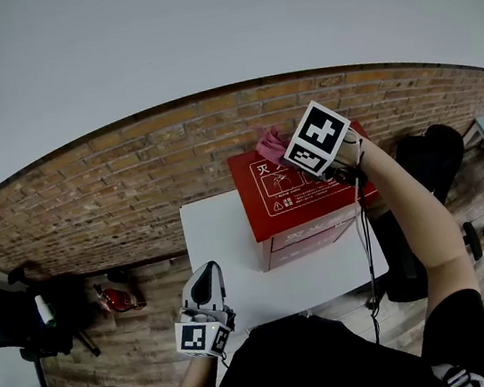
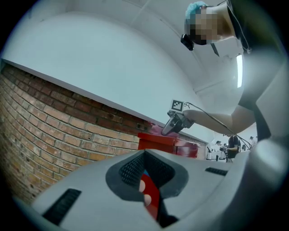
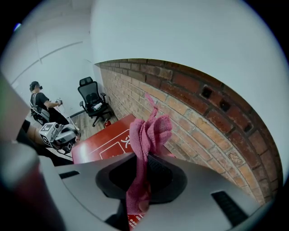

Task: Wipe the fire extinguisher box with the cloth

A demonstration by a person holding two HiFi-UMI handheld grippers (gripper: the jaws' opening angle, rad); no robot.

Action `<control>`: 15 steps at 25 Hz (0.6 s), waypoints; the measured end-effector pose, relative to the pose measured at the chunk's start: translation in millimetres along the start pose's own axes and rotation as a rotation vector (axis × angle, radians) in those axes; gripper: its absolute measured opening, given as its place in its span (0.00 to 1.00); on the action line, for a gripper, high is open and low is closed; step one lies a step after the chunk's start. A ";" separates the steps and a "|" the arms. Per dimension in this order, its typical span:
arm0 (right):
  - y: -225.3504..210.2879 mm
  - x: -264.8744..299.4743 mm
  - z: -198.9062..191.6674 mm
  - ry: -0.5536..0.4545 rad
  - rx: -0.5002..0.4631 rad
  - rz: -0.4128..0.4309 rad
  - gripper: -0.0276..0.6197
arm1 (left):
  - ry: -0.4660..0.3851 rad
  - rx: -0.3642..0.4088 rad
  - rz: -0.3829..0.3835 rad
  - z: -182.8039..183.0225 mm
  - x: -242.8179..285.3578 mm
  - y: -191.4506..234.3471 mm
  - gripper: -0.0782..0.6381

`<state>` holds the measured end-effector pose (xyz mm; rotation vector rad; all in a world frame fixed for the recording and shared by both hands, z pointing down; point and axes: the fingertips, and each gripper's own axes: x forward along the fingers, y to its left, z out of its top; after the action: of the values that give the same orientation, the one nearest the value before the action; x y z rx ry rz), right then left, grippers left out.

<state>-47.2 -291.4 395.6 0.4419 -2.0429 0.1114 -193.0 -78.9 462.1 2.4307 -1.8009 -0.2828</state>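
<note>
The red fire extinguisher box (image 1: pixel 301 197) stands on the white table (image 1: pixel 223 245), close against the brick wall. My right gripper (image 1: pixel 294 149) hovers over the box's far top edge, shut on a pink cloth (image 1: pixel 271 145). In the right gripper view the cloth (image 3: pixel 151 131) sticks up bunched from between the jaws of my right gripper (image 3: pixel 142 155), above the box top (image 3: pixel 104 144). My left gripper (image 1: pixel 204 286) is held low at the table's near left corner, away from the box, jaws together and holding nothing. From the left gripper (image 2: pixel 144 155) I see the box (image 2: pixel 167 143) ahead, with the right gripper (image 2: pixel 174 124) above it.
A brick wall (image 1: pixel 157 169) runs behind the table. A black office chair (image 1: pixel 8 318) and a small red extinguisher (image 1: pixel 118 298) are on the floor at left. A dark chair (image 1: pixel 431 160) is to the right. Another person (image 3: pixel 38 101) stands far off.
</note>
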 end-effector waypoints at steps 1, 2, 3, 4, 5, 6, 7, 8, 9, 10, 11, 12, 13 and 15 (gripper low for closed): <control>1.7 0.7 1.9 0.000 -0.004 0.003 0.16 | 0.000 0.000 0.001 0.2 -0.3 0.4 0.16; 3.5 1.3 4.0 -0.001 -0.008 0.006 0.16 | 0.000 0.000 0.002 0.6 -0.6 0.6 0.16; 5.3 2.1 6.1 -0.003 -0.013 0.009 0.16 | -0.001 -0.001 0.004 1.0 -0.8 0.9 0.16; 7.2 3.0 8.1 -0.004 -0.018 0.012 0.16 | -0.001 -0.002 0.005 1.2 -1.1 1.1 0.16; 9.1 4.0 10.1 -0.005 -0.022 0.014 0.16 | -0.001 -0.003 0.007 1.2 -1.5 1.4 0.16; 10.9 5.0 12.1 -0.006 -0.027 0.016 0.16 | -0.001 -0.004 0.008 1.2 -1.9 1.8 0.16; 12.7 6.0 14.1 -0.006 -0.033 0.018 0.16 | -0.002 -0.003 0.009 1.3 -2.4 2.1 0.16; 14.6 7.0 16.1 -0.005 -0.038 0.021 0.16 | -0.003 -0.003 0.010 1.6 -2.8 2.5 0.16; 16.6 7.9 18.3 -0.005 -0.044 0.023 0.16 | -0.005 -0.002 0.011 1.8 -3.4 3.1 0.16; 18.9 8.9 20.7 -0.005 -0.049 0.026 0.16 | -0.005 -0.001 0.013 1.8 -4.2 4.0 0.16; 21.4 9.9 23.0 -0.005 -0.055 0.028 0.16 | -0.005 -0.002 0.014 1.8 -5.1 5.0 0.16; 23.9 10.9 25.4 -0.004 -0.061 0.031 0.16 | -0.005 -0.003 0.016 2.0 -5.9 5.8 0.16; 26.2 11.9 27.6 -0.004 -0.068 0.033 0.16 | -0.005 -0.003 0.017 2.1 -6.5 6.3 0.16; 30.3 13.7 31.6 -0.004 -0.080 0.039 0.16 | -0.006 -0.001 0.020 2.1 -7.3 6.5 0.16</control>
<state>-90.2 -275.1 395.0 0.3524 -2.0529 0.0524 -201.6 -73.8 461.9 2.4123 -1.8257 -0.2889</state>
